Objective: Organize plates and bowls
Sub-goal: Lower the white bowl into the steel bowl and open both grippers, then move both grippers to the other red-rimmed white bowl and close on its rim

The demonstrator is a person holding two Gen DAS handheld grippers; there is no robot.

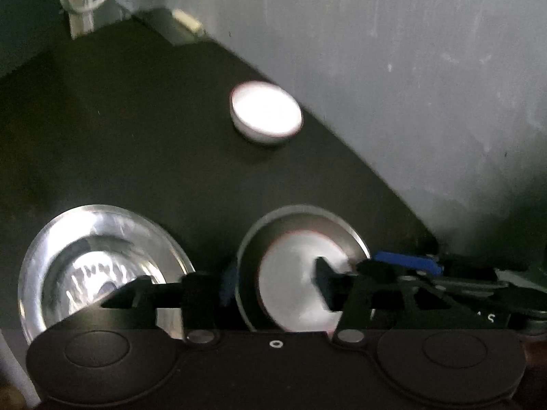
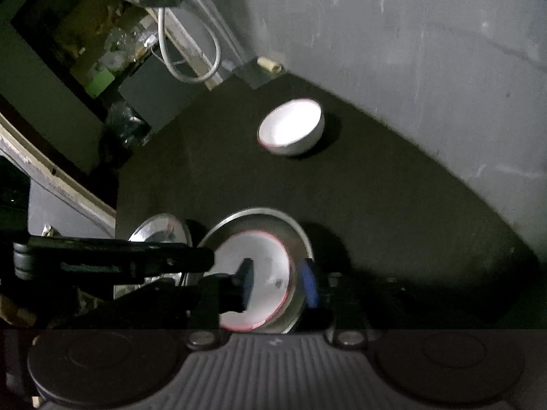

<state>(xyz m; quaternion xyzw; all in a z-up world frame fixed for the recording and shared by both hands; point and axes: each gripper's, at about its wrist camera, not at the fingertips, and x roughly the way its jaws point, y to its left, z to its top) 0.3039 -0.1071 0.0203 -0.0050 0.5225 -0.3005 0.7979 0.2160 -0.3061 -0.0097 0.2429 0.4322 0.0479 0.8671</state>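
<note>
A dark, matte counter [image 1: 143, 143] was seen under dim light, running up against a pale grey wall [image 1: 410, 85] marked with scuffs and streaks. On the counter, a steel plate [image 1: 273, 218] was set near the wall side, and a white bowl [image 1: 294, 283] with a thin red rim was seated inside it. A second steel plate [image 1: 92, 259], empty and shiny, was placed just beside the first, apart from it. A second white bowl [image 1: 266, 112] was left farther back on the counter, near the wall and well apart from the plates.

The left tool [image 1: 270, 287] was held over the bowl in the plate with its jaws apart; one finger was seen inside the bowl and the other outside the plate's rim, and no pressing on either could be made out. The right tool [image 2: 278, 283] was likewise held with its jaws parted, one blue-padded finger [image 2: 309, 283] outside the bowl's wall and the other inside the bowl; whether the pads touched it could not be told because of blur.

At the far corner, a looped white cable [image 2: 191, 68] was hung against a post, and cluttered shelving [image 2: 95, 44] was seen beyond the counter's edge.
</note>
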